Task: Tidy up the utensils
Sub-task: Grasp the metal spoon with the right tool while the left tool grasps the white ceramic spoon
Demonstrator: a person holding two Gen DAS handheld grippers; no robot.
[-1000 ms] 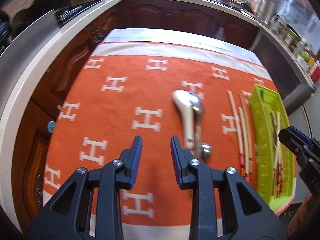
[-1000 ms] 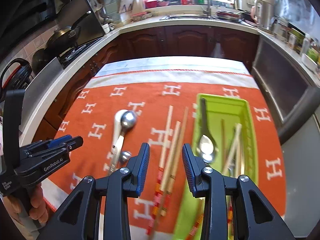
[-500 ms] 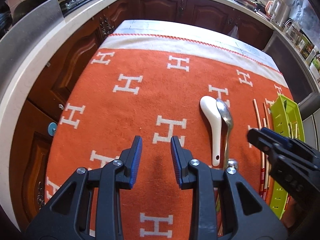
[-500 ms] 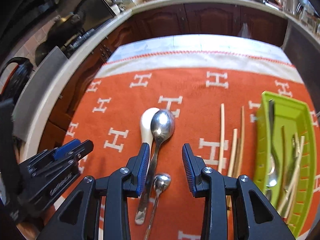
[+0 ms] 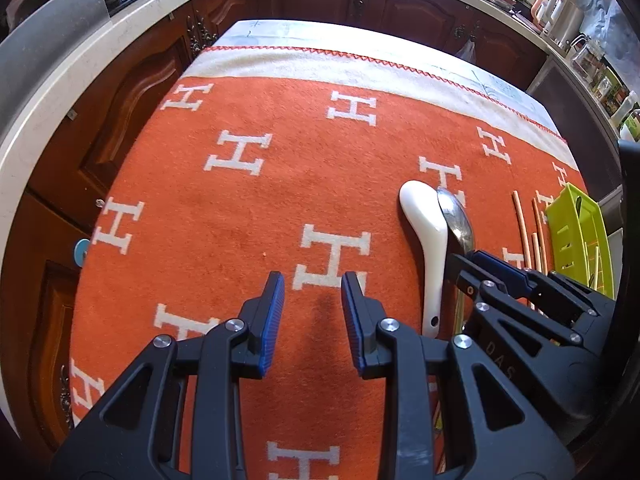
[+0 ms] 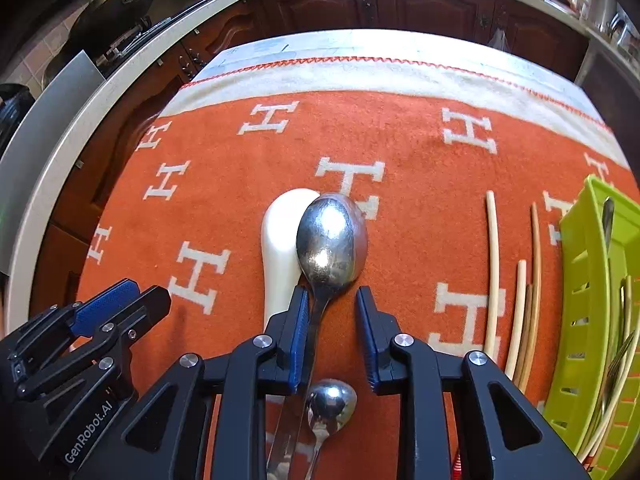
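Two claws hang over an orange cloth (image 5: 248,216) patterned with white H letters. The right claw (image 6: 332,336) points steeply down with its jaws closing around the handle of the large metal spoon (image 6: 331,236); the left blue pad sits right against the handle, the right pad stands a little apart from it. The left claw (image 5: 313,320) is partly open with nothing between its pads, over bare cloth just beside the utensils.

The large metal spoon lies bowl away from the camera, its bowl overlapping the edge of the white ceramic spoon (image 6: 278,248) beside it. A small metal spoon (image 6: 330,404) lies under the right claw, close to the big spoon's handle. Further right, several chopsticks (image 6: 494,276) lie side by side on the cloth, some pale, some brown. Beyond them stands the green slotted basket (image 6: 580,264), which holds more cutlery and chopsticks.

The cloth has a white border with red zigzag stitching (image 6: 360,60) at its far edge and covers a counter (image 5: 320,28) with a pale top. Around it runs dark wooden cabinetry (image 5: 400,0) under a light worktop (image 6: 100,100). A black pan (image 6: 116,12) sits on a stove at far left, and jars and a kettle (image 5: 560,12) crowd the far right.
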